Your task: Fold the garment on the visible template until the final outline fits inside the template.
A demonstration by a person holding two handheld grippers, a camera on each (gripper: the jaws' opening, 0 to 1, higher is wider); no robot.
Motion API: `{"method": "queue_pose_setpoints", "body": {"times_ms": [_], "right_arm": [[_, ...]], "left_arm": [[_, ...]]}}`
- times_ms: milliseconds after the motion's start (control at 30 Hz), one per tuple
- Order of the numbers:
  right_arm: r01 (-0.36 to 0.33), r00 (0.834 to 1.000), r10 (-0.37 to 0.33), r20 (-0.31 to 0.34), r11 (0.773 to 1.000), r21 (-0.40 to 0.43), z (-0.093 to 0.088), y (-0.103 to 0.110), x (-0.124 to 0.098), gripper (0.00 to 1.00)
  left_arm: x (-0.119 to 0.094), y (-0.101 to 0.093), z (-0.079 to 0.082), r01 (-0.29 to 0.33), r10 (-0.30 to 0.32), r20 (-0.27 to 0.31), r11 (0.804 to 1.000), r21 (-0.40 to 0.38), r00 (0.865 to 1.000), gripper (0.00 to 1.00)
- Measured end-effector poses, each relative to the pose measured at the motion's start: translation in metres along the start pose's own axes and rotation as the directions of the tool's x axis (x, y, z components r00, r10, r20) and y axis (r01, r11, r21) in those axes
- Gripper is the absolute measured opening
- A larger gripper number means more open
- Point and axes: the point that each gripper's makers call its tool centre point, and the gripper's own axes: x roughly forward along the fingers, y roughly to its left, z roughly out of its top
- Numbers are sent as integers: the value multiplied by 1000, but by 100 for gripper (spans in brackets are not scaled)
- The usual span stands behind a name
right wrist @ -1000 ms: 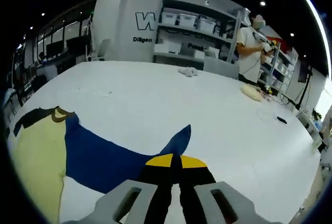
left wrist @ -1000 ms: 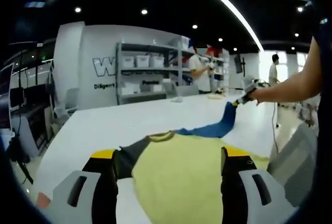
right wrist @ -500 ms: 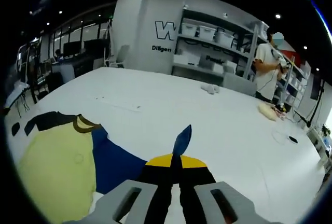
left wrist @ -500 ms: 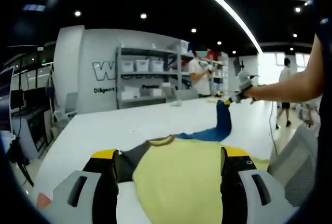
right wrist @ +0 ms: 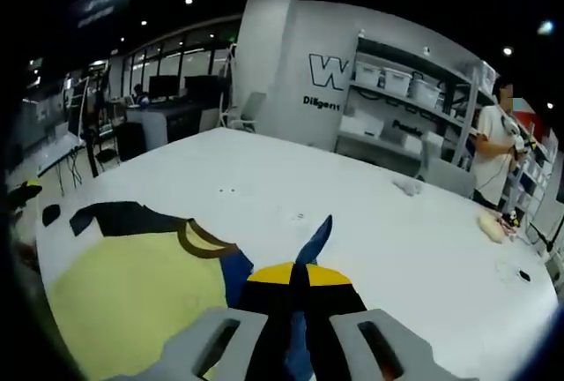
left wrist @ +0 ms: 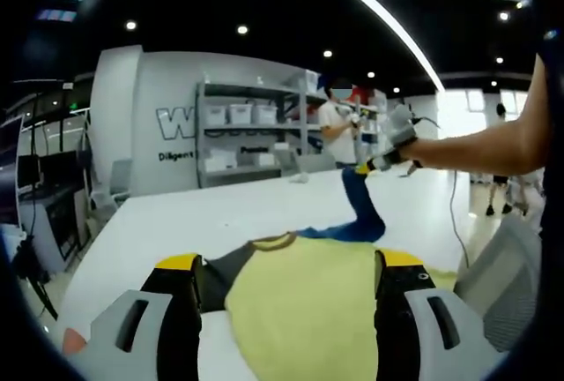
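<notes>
Lying flat on the broad white table [left wrist: 220, 209] is the pale yellow T-shirt with a brown collar, one dark sleeve and one blue sleeve [left wrist: 308, 302], its yellow body spread toward the near edge. In the left gripper view the left gripper [left wrist: 286, 297] hovers low over the shirt's body with its two yellow-tipped black jaws set wide apart, one near the dark sleeve and one over the far side of the yellow panel, gripping nothing. The blue sleeve [left wrist: 359, 209] rises from the table as a taut strip to the right gripper [left wrist: 368, 168], held up at the end of a person's bare forearm [left wrist: 480, 147].

In the right gripper view the right gripper's jaws are pressed together on the blue cloth, whose pointed tip sticks up just beyond the yellow jaw ends; the yellow body and brown collar lie to the left below. Grey shelving with white bins [left wrist: 251, 130] stands behind the table, and a person in a white top [left wrist: 339, 130] stands beside it.
</notes>
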Motion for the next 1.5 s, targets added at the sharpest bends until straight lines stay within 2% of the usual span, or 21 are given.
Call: {"method": "queue_pose_setpoints", "body": {"times_ms": [333, 767, 1067, 1500], "right_arm": [[-110, 993, 112, 31, 992, -63, 29, 65, 17, 0], [-241, 969, 247, 18, 957, -159, 42, 137, 35, 0], [-326, 944, 327, -27, 922, -209, 28, 187, 47, 0], [-386, 922, 369, -115, 895, -225, -5, 230, 71, 0]], "left_arm": [[0, -1, -1, 6, -6, -5, 1000, 7, 1000, 78], [0, 0, -1, 7, -7, -6, 1000, 7, 1000, 78], [0, 0, -3, 7, -6, -11, 1000, 6, 1000, 77], [1, -1, -7, 12, -12, -30, 1000, 8, 999, 77]]}}
